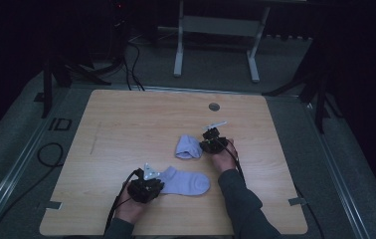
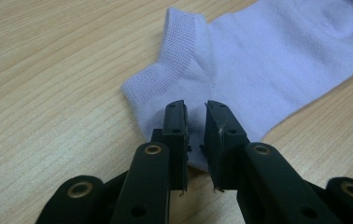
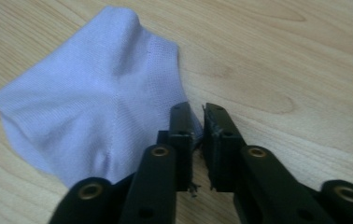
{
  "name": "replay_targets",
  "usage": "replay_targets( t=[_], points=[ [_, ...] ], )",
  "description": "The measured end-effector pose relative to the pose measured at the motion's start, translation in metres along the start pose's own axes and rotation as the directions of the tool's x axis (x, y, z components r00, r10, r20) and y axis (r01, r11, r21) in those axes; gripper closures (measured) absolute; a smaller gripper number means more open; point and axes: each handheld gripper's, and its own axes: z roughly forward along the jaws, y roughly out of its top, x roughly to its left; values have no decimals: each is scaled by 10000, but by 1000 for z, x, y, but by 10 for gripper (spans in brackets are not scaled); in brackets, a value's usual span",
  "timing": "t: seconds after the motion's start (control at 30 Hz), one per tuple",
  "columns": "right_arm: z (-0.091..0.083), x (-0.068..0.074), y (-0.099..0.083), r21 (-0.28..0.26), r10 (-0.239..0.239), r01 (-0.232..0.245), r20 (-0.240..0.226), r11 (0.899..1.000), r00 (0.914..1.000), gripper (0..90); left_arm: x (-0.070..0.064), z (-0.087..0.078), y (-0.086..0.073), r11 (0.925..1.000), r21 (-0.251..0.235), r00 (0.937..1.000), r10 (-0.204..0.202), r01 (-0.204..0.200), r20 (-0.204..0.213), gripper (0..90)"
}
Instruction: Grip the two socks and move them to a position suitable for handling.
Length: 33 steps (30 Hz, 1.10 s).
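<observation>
Nearest the camera, at about seven o'clock on the table point(image 1: 126, 114), your left gripper point(image 1: 146, 188) sat at the heel end of the flat sock point(image 1: 186, 181), which stretched away toward three o'clock from it. In the left gripper view its jaws stood nearly together with a fold of the sock's heel edge point(image 2: 198, 135) between them, so you seemed to have pinched the cloth there; the ribbed cuff point(image 2: 179, 46) lay just beyond.

Further right and farther off, near the table's centre, the bunched sock point(image 1: 188, 147) lay crumpled, with your right gripper point(image 1: 211, 142) touching it at its three o'clock side. In the right gripper view the jaws stood almost closed on a corner of that sock point(image 3: 195, 126), apparently nipping a thin edge of it.

Both socks looked light, soft and limp: they would likely sag and fold when lifted, not slip or break. The cuff's thicker rib would probably be the firmest place to take hold.
</observation>
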Motion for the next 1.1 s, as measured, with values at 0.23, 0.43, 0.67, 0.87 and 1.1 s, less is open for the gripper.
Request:
replay_targets(
  t=[0.23,0.43,0.67,0.87,1.1],
  points=[
    [-10,-11,-1,8,-2,1,422,10000,9991,874,1,0,0,10000,-13,9999,-80,81,72,786],
    [-37,-14,4,-520,-385,417,608,9978,9974,875,4,-2,1,9993,-111,9993,-361,363,131,764],
    [-61,-3,13,-1072,-1023,1084,605,9883,9929,875,13,-10,2,9954,-503,9959,-791,813,430,749],
    [-74,26,27,-1179,-2475,2578,950,9590,9642,875,27,-19,3,9874,-869,9901,-1273,1322,592,735],
    [-62,58,39,-950,-3391,3362,-159,9370,9406,874,35,-20,2,9842,-905,9880,-1498,1525,367,730]
  ],
)
